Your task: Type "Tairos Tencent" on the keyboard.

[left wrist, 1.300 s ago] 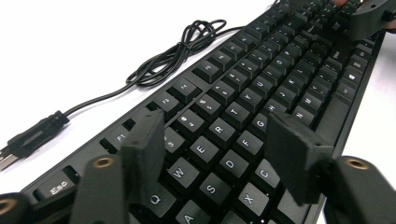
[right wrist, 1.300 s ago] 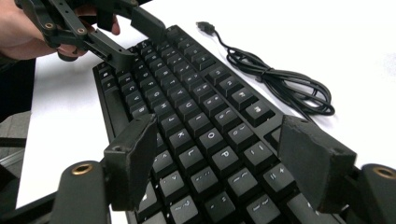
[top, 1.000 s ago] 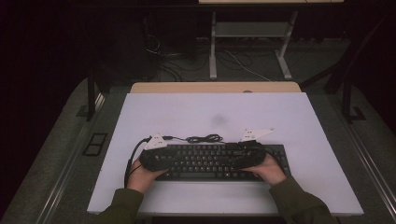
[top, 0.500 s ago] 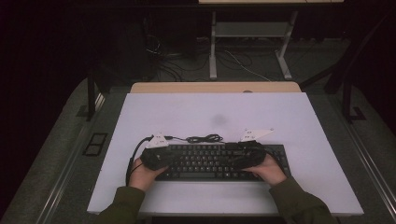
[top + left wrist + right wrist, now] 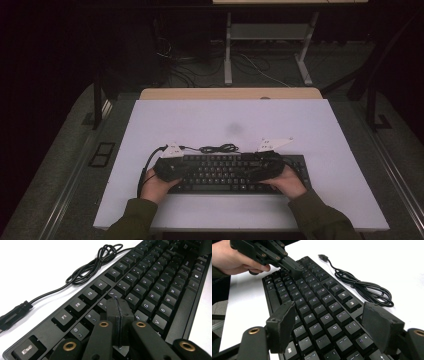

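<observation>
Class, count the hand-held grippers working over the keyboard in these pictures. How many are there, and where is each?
2. The left gripper, shut, rests over the keyboard's left keys; the right gripper, open, hovers over its right keys.

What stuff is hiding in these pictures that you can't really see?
- Keyboard: in the high view, the key letters are too small to read, and both hands cover its ends.
- Left gripper: in the left gripper view, its shut jaws hide the keys beneath them.
- Cable: in the right gripper view, the far end is hidden behind the right gripper.
- Floor beyond the table: too dark.
</observation>
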`<state>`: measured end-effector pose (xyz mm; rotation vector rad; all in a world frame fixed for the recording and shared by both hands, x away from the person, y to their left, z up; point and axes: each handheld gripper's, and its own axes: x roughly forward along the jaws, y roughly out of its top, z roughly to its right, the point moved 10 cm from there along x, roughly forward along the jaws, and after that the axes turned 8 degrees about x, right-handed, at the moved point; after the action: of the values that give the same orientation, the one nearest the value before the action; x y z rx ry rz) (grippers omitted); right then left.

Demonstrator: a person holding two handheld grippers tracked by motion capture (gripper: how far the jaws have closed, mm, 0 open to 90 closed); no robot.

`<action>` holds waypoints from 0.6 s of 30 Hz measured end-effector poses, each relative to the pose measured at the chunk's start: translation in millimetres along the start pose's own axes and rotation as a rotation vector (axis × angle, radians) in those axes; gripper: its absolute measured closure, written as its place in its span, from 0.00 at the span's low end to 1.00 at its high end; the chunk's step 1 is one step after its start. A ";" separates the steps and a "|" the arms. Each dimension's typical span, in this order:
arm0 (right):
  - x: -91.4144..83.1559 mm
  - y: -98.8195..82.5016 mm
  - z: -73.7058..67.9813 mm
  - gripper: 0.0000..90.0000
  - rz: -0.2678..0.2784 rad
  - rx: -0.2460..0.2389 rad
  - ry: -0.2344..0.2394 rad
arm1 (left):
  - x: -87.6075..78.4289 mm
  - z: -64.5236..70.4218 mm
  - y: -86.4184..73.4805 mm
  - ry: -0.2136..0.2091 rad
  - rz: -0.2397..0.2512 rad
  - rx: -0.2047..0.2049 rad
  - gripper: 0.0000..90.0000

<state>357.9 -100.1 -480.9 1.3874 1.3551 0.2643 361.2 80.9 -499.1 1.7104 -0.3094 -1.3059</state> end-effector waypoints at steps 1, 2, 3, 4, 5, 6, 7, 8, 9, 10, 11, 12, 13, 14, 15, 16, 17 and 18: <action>-0.1 0.0 0.0 0.30 0.000 0.000 0.000 | 0.3 0.1 -0.3 0.001 -0.002 0.000 0.99; -0.1 0.0 0.0 0.30 0.000 0.000 0.000 | 0.4 0.1 -0.3 -0.001 0.000 -0.001 0.99; -0.1 0.0 -0.2 0.30 -0.001 -0.001 0.001 | 0.3 0.0 -0.3 -0.001 -0.001 0.000 0.99; -0.1 -0.1 -0.2 0.30 -0.001 -0.001 0.001 | 0.3 0.0 -0.3 -0.001 0.000 -0.001 0.99; -0.2 0.0 -0.2 0.30 -0.001 -0.001 0.000 | 0.4 -0.1 -0.3 -0.001 0.002 -0.002 0.99; -0.2 0.1 -0.2 0.30 0.000 0.000 0.000 | 0.4 -0.1 -0.3 -0.001 0.002 -0.002 0.99; -0.2 0.3 -0.3 0.30 0.001 0.001 0.000 | 0.4 -0.1 -0.3 -0.001 0.002 -0.002 0.99; -0.2 0.5 -0.3 0.30 0.002 0.000 0.000 | 0.5 0.1 -0.3 -0.001 0.001 -0.003 0.99; -0.2 0.4 -0.4 0.30 0.001 0.000 0.000 | 0.5 0.1 -0.3 -0.001 0.001 -0.002 0.99; -0.2 0.4 -0.4 0.30 0.001 0.000 0.000 | 0.5 0.0 -0.3 -0.002 0.003 -0.003 0.99; -0.2 0.4 -0.4 0.30 0.001 0.000 0.000 | 0.6 0.0 -0.4 -0.002 0.003 -0.004 0.99; -0.2 0.3 -0.4 0.30 0.001 -0.001 0.000 | 0.8 0.1 -0.4 -0.003 0.004 -0.005 0.99; -0.2 0.3 -0.4 0.30 0.001 0.000 -0.001 | 0.8 0.0 -0.5 -0.003 0.003 -0.004 0.99; -0.2 0.3 -0.4 0.30 0.001 0.000 0.000 | 0.8 0.0 -0.5 -0.003 0.004 -0.005 0.99; -0.2 0.3 -0.4 0.30 0.001 -0.001 0.000 | 1.0 -0.1 -0.9 -0.003 0.001 -0.003 0.99; -0.2 0.4 -0.4 0.30 0.001 -0.001 -0.001 | 1.8 0.1 -1.7 -0.001 -0.004 -0.007 0.99; -0.2 0.5 -0.3 0.30 0.001 -0.001 -0.001 | 2.6 0.5 -2.4 -0.004 -0.004 -0.006 0.99; -0.2 0.7 -0.1 0.30 0.003 -0.002 -0.001 | 2.8 0.6 -2.5 -0.009 -0.001 -0.012 0.99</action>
<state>358.1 -100.0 -480.2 1.3876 1.3516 0.2665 361.1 80.1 -502.8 1.6956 -0.3055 -1.3145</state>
